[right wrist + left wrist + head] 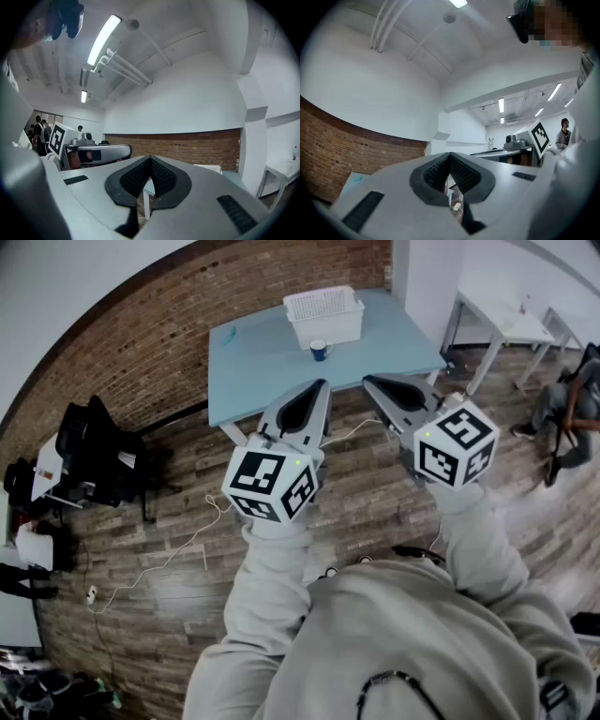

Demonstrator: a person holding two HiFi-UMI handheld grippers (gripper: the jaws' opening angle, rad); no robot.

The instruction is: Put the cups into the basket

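A small blue cup (320,350) stands on the light blue table (272,367), just in front of the white basket (323,313). Both grippers hang over the wooden floor, short of the table's near edge and pointing at it. In the head view my left gripper (322,385) has its jaws together with nothing between them, and my right gripper (368,381) is likewise shut and empty. The left gripper view shows my left gripper (450,154) with its ribbed pads meeting. In the right gripper view, the right gripper (150,157) is closed, and the basket (208,167) peeks over its right jaw.
A small teal object (230,332) lies at the table's far left. A white table (502,324) stands at the right, with a seated person (562,404) near it. Black chairs and gear (94,451) crowd the left wall. A white cable (169,559) runs across the floor.
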